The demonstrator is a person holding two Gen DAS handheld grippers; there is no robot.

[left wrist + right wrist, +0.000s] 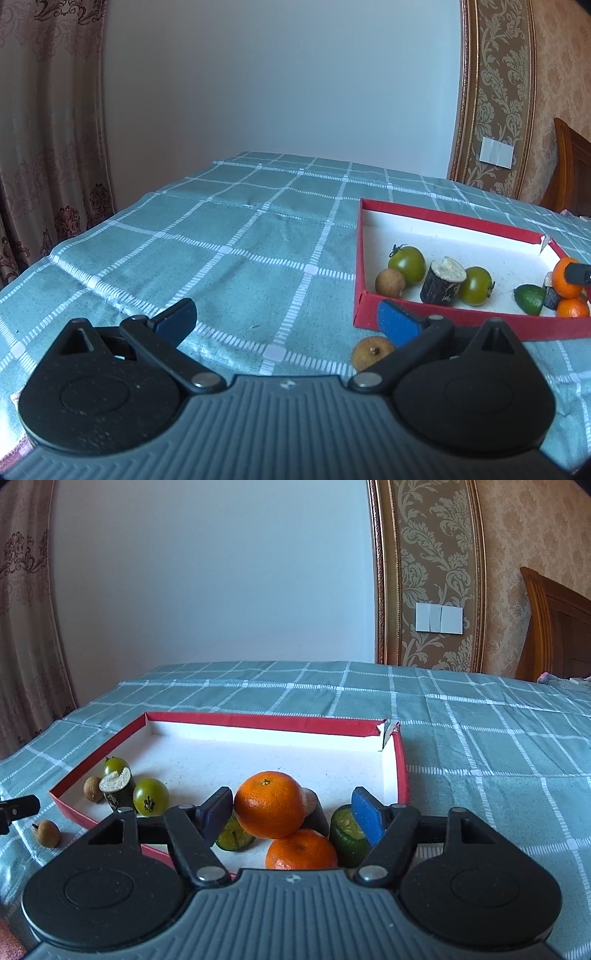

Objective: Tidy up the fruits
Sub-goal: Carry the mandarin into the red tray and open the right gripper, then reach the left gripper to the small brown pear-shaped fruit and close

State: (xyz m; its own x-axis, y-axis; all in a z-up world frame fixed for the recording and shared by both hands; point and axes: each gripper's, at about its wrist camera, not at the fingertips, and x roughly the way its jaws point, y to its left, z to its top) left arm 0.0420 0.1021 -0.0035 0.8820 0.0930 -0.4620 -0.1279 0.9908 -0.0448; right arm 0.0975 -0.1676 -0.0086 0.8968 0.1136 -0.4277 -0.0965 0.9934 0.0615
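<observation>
Orange [269, 805] in red box [258, 720], perhaps touching | right gripper [291, 814] released | left gripper [286, 321] released

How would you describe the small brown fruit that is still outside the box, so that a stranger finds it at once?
Start at the red box on the green checked tablecloth. Go to its near left corner, beside the two green tomatoes and the dark log piece. The brown fruit lies on the cloth just outside that corner: its twin sits inside the box, and this one alone lies outside.
</observation>
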